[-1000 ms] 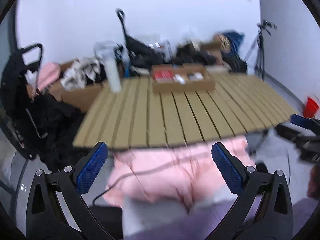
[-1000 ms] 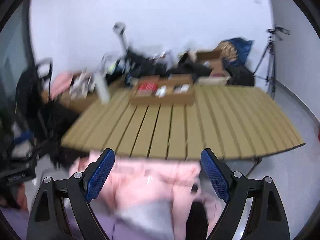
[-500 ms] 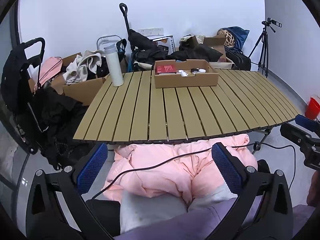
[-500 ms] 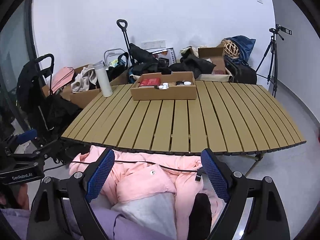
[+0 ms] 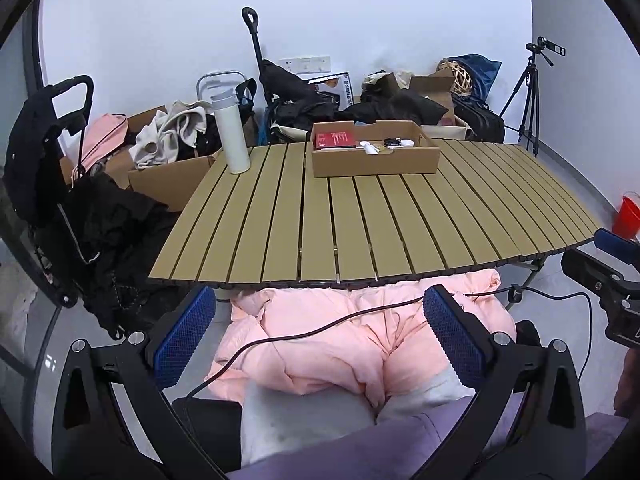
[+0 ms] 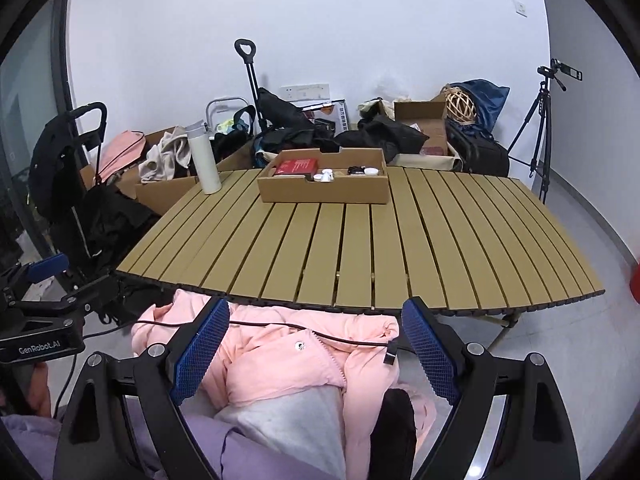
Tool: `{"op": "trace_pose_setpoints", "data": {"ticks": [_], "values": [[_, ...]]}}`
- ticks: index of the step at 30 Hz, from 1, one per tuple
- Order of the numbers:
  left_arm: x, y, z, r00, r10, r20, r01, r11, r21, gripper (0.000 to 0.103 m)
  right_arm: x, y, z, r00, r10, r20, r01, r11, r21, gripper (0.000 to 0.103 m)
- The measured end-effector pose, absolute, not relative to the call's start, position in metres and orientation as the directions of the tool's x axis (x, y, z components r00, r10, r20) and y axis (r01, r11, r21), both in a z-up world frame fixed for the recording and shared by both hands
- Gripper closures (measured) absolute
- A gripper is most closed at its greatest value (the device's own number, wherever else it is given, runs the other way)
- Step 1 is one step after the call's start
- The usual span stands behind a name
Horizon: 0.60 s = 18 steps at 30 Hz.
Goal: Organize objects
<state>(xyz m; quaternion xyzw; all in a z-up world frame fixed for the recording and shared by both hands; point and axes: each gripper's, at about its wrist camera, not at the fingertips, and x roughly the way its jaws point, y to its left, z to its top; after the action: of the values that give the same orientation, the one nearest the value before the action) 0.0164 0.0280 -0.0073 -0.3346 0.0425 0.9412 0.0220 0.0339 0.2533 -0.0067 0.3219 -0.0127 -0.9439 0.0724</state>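
Note:
A shallow cardboard box (image 5: 374, 164) (image 6: 324, 192) stands at the far middle of a slatted tan table (image 5: 360, 224) (image 6: 360, 240). It holds a red packet (image 5: 335, 139) (image 6: 297, 167) and several small white and dark items (image 5: 384, 145) (image 6: 344, 173). A white bottle (image 5: 231, 132) (image 6: 203, 157) stands upright at the table's far left. My left gripper (image 5: 318, 336) and right gripper (image 6: 316, 350) are both open and empty, held low in front of the table's near edge, above a pink jacket (image 5: 340, 344) (image 6: 280, 356).
Behind the table lie bags, clothes, cardboard boxes (image 5: 160, 176) and a trolley handle (image 6: 245, 50). A tripod (image 5: 528, 92) (image 6: 540, 120) stands at the right wall, a red bucket (image 5: 628, 214) on the floor at right. A black stroller (image 6: 68, 184) stands at left. Cables cross the jacket.
Both views have stopped blurring and steadied. The table sits slightly higher and farther in both views. Both grippers stay open.

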Motion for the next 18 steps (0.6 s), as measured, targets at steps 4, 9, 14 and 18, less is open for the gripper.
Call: {"op": "trace_pose_setpoints", "data": {"ticks": [4, 9, 14, 18], "values": [[0.0163, 0.0271, -0.0074, -0.773, 0.015, -0.634, -0.074, -0.995, 0.066, 0.0, 0.0339, 0.2551, -0.0063, -0.778, -0.151, -0.61, 0.131, -0.988, 0.077, 0.012], [0.0167, 0.0284, -0.0072, -0.772, 0.015, -0.635, -0.076, -0.995, 0.068, 0.0, 0.0343, 0.2555, -0.0059, -0.779, -0.152, -0.608, 0.132, -0.988, 0.078, 0.012], [0.0166, 0.0286, -0.0073, -0.77, 0.016, -0.637, -0.077, -0.995, 0.069, 0.0, 0.0345, 0.2544, -0.0038, -0.78, -0.15, -0.608, 0.131, -0.989, 0.076, 0.012], [0.0164, 0.0285, -0.007, -0.773, 0.015, -0.635, -0.077, -0.995, 0.07, 0.0, 0.0345, 0.2556, -0.0032, -0.779, -0.158, -0.607, 0.129, -0.987, 0.092, 0.012]]}}
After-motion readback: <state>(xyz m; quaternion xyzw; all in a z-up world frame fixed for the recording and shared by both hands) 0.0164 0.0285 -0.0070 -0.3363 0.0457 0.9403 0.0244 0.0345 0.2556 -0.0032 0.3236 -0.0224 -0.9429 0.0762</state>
